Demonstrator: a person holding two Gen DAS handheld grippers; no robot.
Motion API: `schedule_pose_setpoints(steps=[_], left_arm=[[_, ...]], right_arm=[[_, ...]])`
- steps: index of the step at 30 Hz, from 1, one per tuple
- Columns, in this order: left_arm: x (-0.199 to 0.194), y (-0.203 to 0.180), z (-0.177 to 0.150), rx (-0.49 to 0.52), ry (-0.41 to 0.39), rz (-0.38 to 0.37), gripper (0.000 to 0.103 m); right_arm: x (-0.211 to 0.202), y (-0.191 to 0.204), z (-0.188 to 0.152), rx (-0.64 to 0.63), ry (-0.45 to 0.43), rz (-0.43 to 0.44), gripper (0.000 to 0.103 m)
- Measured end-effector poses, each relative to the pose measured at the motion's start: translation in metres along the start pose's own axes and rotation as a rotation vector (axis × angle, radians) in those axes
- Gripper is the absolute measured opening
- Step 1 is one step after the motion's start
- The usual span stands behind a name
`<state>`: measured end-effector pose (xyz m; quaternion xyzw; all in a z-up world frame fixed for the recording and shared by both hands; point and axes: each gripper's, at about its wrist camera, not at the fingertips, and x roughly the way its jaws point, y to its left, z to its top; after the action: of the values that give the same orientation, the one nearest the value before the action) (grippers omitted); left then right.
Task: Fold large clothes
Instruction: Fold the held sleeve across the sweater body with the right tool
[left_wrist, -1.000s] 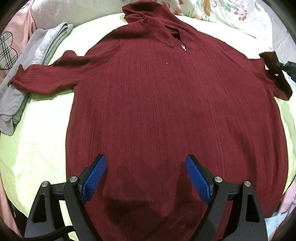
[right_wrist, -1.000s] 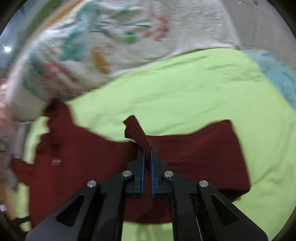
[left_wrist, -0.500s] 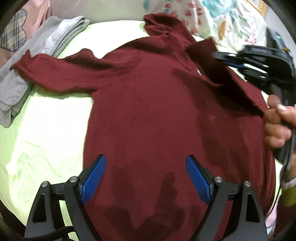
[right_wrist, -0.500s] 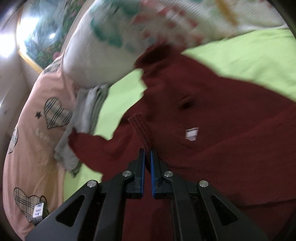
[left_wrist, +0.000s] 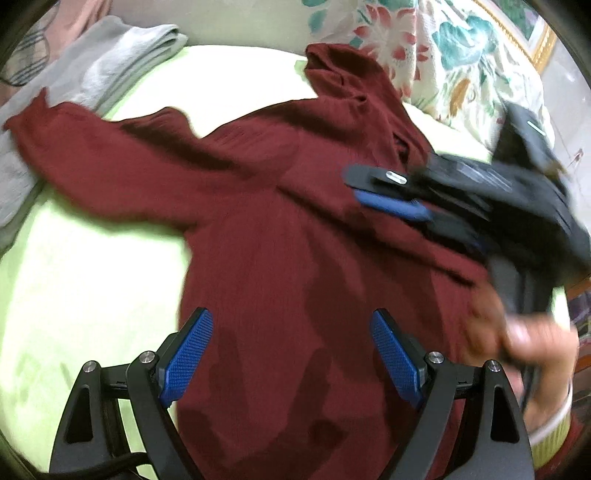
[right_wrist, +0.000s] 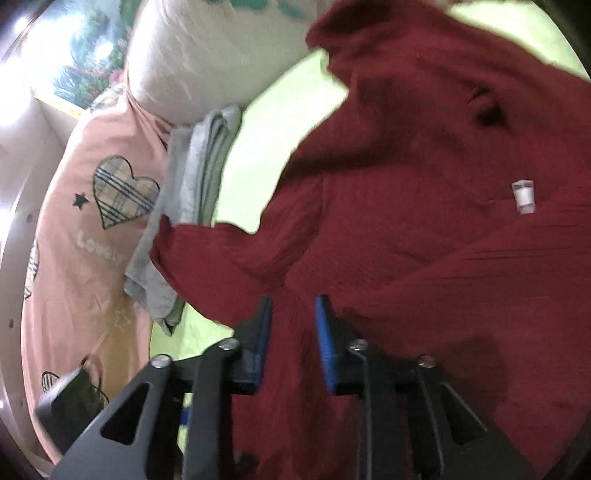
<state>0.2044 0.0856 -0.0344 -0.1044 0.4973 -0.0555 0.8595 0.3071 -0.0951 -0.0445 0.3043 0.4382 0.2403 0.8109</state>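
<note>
A dark red ribbed hooded sweater (left_wrist: 280, 229) lies spread on a light green bed sheet (left_wrist: 92, 288), its left sleeve (left_wrist: 96, 162) stretched out. Its right sleeve is folded across the chest. My left gripper (left_wrist: 291, 350) is open and empty above the sweater's lower body. My right gripper (left_wrist: 373, 188) hovers over the chest; in its own view (right_wrist: 291, 328) the jaws stand slightly apart with red fabric between them, no longer pinched. A white label (right_wrist: 522, 192) shows near the neck.
A folded grey garment (left_wrist: 92, 70) lies at the sheet's left edge, also in the right wrist view (right_wrist: 192, 192). A floral pillow (left_wrist: 461, 62) sits behind the hood. A pink cover with plaid hearts (right_wrist: 92, 221) lies beyond the grey garment.
My right gripper carried the right sleeve across the sweater's chest and its jaws have parted. My left gripper stayed open over the lower body while its view swung left.
</note>
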Motion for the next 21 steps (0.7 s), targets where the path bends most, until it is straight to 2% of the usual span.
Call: schedule_pose_setpoints(steps=[4,7,11,13,14,15,17,20,21], left_arm=[[0.038,-0.002,0.032,-0.03,0.061,-0.064,0.087],[0.061,-0.003,0.054,-0.07,0.083,-0.097,0.087],[0.082,-0.005,0.081,-0.094,0.063,-0.111,0.084],[0.087,-0.003,0.091,-0.106,0.053,-0.136,0.067],[0.09,-0.004,0.094,-0.102,0.05,-0.145,0.043],[0.092,-0.005,0.095,-0.095,0.057,-0.158,0.006],[0.094,-0.005,0.094,-0.086,0.077,-0.178,0.004],[0.072,-0.006,0.088,-0.043,0.0,-0.148,0.004],[0.058,0.0,0.083,-0.048,-0.049,-0.154,0.004]], right_arm=[[-0.068,-0.009,-0.021,0.024,-0.142,-0.042,0.028],[-0.119,-0.032,-0.043,0.075,-0.235,-0.078,0.029],[-0.175,-0.061,-0.072,0.149,-0.321,-0.146,0.037],[-0.191,-0.067,-0.082,0.171,-0.345,-0.185,0.037],[-0.197,-0.071,-0.085,0.179,-0.352,-0.199,0.037],[-0.203,-0.075,-0.087,0.19,-0.362,-0.206,0.037],[-0.214,-0.083,-0.089,0.21,-0.383,-0.235,0.037],[-0.235,-0.097,-0.088,0.228,-0.424,-0.274,0.037],[-0.239,-0.1,-0.087,0.232,-0.437,-0.291,0.037]])
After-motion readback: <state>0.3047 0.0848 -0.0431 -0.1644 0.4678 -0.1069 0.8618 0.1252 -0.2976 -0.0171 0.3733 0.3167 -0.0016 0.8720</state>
